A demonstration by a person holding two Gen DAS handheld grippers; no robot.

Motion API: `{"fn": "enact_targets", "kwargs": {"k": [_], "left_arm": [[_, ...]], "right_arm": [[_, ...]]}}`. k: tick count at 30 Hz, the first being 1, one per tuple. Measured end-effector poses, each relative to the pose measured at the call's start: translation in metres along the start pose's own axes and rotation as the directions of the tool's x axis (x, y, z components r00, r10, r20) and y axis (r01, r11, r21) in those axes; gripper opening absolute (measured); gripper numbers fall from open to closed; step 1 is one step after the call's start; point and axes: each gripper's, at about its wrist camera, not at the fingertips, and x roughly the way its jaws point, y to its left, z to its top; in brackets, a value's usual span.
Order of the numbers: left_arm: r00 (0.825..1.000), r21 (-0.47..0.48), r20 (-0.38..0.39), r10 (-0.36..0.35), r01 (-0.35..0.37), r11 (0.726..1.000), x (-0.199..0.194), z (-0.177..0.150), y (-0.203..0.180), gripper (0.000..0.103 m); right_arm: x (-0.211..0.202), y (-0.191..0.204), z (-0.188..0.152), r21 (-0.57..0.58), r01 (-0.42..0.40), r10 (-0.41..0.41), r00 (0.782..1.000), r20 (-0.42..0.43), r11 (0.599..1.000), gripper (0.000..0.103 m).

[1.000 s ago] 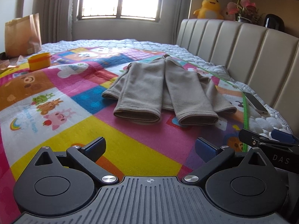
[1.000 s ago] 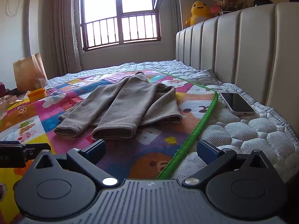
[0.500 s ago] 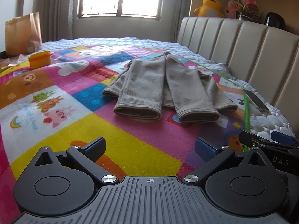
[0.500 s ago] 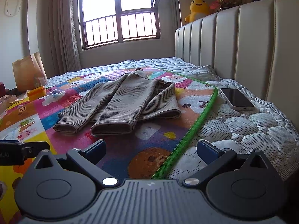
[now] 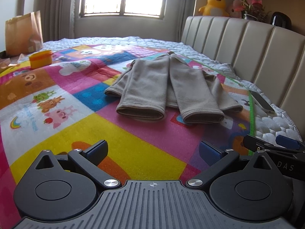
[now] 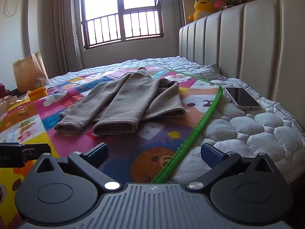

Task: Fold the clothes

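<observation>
The beige sweater (image 5: 167,87) lies mid-bed on the cartoon play mat (image 5: 63,99), sleeves already folded down its front — ready, I'd guess, for the next fold. The left hand-held gripper (image 5: 152,150) and the right hand-held gripper (image 6: 154,151) hover short of it, jaws apart and empty (one casing reads "DAS").

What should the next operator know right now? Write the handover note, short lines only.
Left gripper: jaws open, empty, short of the garment.
Right gripper: jaws open, empty, over the green edge of the play mat.
Beige top: flat on the mat, both sleeves folded in over the body, cuffs toward the grippers.
Phone: on the quilted mattress by the headboard, clear of the top.
Done: sleeves in.
Left: probably fold the body and tidy.
</observation>
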Motion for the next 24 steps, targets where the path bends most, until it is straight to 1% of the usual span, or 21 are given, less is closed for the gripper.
{"fn": "enact_targets", "kwargs": {"k": [19,24], "left_arm": [[1.000,-0.001,-0.016,-0.005,0.005,1.000,0.0069,-0.0013,0.0006,0.103],[1.000,0.015,-0.019,-0.008,0.008,1.000,0.0096,0.0001,-0.0026,0.103]], "right_arm": [[0.0054,0.0017,-0.0027,-0.004,0.000,0.000,1.000,-0.016,1.000,0.103],[0.0072,0.0003,-0.0032,-0.006,-0.001,0.001,1.000,-0.019,1.000,0.103]]}}
